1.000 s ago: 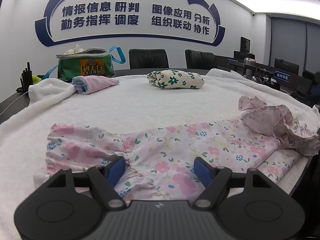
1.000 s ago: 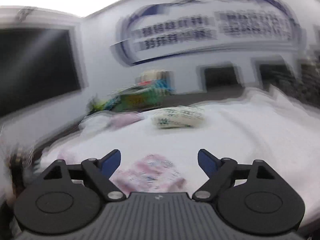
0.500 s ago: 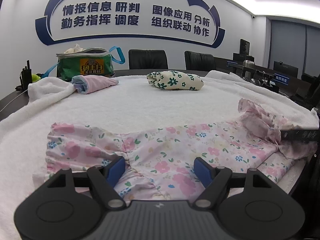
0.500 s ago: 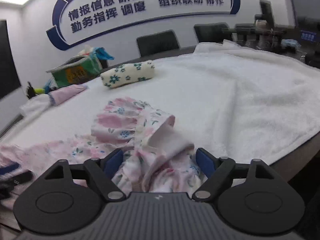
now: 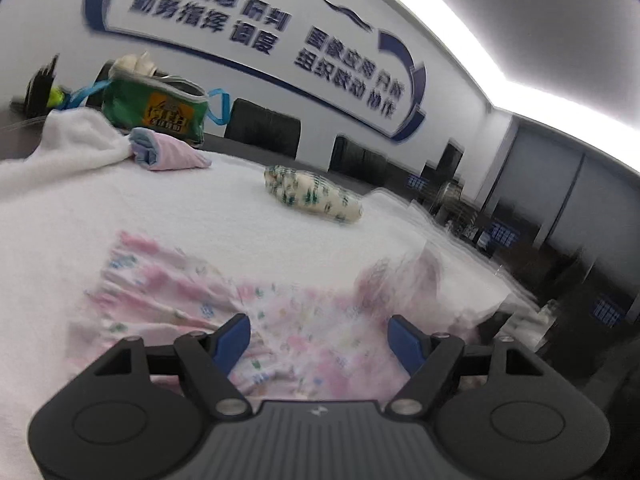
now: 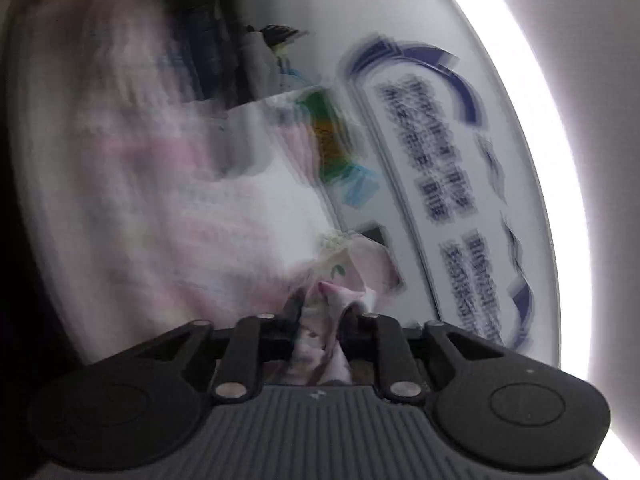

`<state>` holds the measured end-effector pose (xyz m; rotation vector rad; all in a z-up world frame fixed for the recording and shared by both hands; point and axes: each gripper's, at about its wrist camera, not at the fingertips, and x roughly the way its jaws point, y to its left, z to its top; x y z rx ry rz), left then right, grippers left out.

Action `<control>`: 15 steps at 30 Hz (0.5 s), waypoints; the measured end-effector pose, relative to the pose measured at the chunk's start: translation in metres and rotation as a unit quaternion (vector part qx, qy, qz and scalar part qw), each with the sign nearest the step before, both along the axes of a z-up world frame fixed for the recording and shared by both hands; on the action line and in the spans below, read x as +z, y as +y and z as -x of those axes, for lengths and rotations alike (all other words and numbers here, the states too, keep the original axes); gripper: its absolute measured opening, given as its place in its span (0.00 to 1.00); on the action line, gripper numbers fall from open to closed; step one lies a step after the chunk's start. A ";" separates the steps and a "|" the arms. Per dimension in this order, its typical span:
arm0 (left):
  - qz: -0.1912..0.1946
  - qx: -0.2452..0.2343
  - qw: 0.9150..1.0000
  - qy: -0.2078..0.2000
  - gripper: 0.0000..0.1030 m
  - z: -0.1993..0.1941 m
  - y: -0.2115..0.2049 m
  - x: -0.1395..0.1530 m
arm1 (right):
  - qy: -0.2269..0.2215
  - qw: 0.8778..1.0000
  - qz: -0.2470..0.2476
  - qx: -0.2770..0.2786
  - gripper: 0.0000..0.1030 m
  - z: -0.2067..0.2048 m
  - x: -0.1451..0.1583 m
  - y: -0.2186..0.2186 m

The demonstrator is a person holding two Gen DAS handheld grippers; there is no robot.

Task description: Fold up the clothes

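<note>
Closing right gripper (image 6: 320, 316) jaws pinching thin crumpled floral garment (image 6: 320, 336).

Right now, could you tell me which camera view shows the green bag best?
The left wrist view: the green bag stands clear at the far table edge, beside a folded pink cloth. The right wrist view shows only a blurred green smear.

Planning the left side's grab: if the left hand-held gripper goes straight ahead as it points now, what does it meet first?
Probably the pink floral cotton garment lying on the white towel, between the left hand-held gripper's open jaws; blur leaves depth uncertain.
</note>
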<state>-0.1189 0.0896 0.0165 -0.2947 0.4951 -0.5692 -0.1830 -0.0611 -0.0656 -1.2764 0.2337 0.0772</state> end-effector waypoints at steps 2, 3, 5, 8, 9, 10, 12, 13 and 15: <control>0.010 0.010 1.000 0.001 0.73 -0.004 0.011 0.018 | -0.013 1.000 0.009 0.005 0.28 0.003 0.000 0.002; 0.002 0.009 1.000 -0.006 0.73 -0.008 0.010 0.029 | -0.005 1.000 -0.012 0.003 0.38 0.003 0.008 0.000; -0.015 -0.009 1.000 -0.015 0.73 -0.023 -0.004 0.049 | 0.028 0.997 -0.072 0.002 0.56 0.004 0.028 -0.005; -0.038 -0.056 0.997 -0.032 0.73 -0.050 -0.036 0.080 | 0.085 0.976 -0.198 0.031 0.73 0.018 0.065 -0.017; -0.040 -0.079 0.996 -0.032 0.73 -0.060 -0.048 0.087 | 0.099 0.965 -0.239 0.040 0.73 0.023 0.077 -0.021; -0.046 -0.099 0.994 -0.023 0.73 -0.071 -0.062 0.091 | 0.110 0.954 -0.277 0.044 0.73 0.027 0.086 -0.026; -0.080 -0.142 0.987 -0.005 0.73 -0.092 -0.089 0.090 | 0.127 0.926 -0.354 0.042 0.73 0.033 0.104 -0.045; -0.103 -0.164 0.981 0.005 0.73 -0.102 -0.103 0.087 | 0.138 0.898 -0.418 0.024 0.73 0.033 0.111 -0.066; -0.142 -0.201 0.969 0.028 0.70 -0.122 -0.123 0.076 | 0.159 0.821 -0.548 -0.018 0.73 0.032 0.126 -0.112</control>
